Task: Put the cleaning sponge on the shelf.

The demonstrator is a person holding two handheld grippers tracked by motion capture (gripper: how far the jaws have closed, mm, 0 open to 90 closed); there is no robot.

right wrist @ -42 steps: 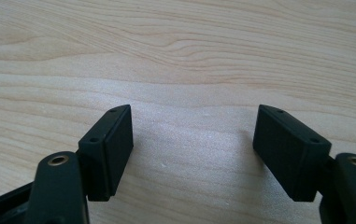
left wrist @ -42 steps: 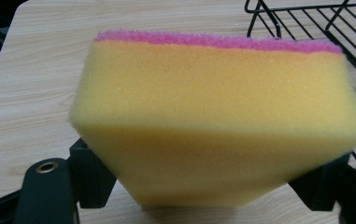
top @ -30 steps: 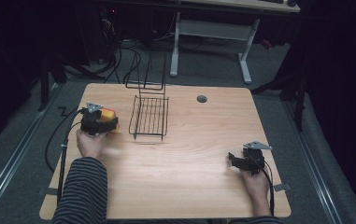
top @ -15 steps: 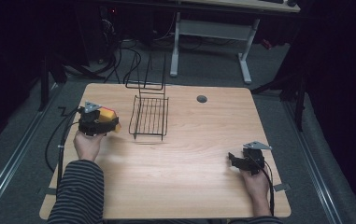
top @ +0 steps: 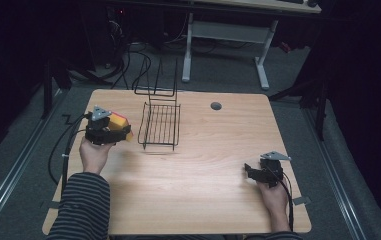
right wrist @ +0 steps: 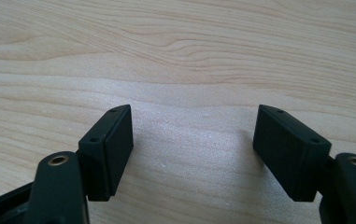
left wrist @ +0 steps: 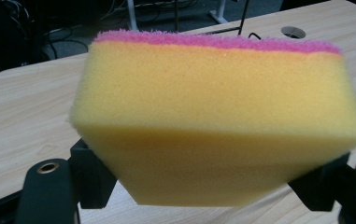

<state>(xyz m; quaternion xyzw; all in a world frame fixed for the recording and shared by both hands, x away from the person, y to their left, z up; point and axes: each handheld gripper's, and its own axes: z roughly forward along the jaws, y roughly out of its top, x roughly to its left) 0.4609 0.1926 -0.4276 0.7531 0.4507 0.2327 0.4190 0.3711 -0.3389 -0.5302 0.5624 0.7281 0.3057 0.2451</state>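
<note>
While the right gripper (top: 252, 171) rests near the table's (top: 213, 150) front edge with jaws spread and empty, the left gripper (top: 123, 134) pinches a yellow-and-pink sponge (left wrist: 217, 116) just beside the black wire rack (top: 160, 125). Carrying seems in hand; next comes lowering the sponge into the rack. Beyond lie dark carpet and cables.

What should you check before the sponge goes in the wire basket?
1. Sponge held between the left gripper jaws: ok.
2. Sponge lifted off the table: cannot tell.
3. Wire basket upright with its open top free: ok.
4. Nothing between the sponge and the basket: ok.
5. Right gripper open and holding nothing: ok.
6. Right gripper resting far from the basket, out of the way: ok.
</note>
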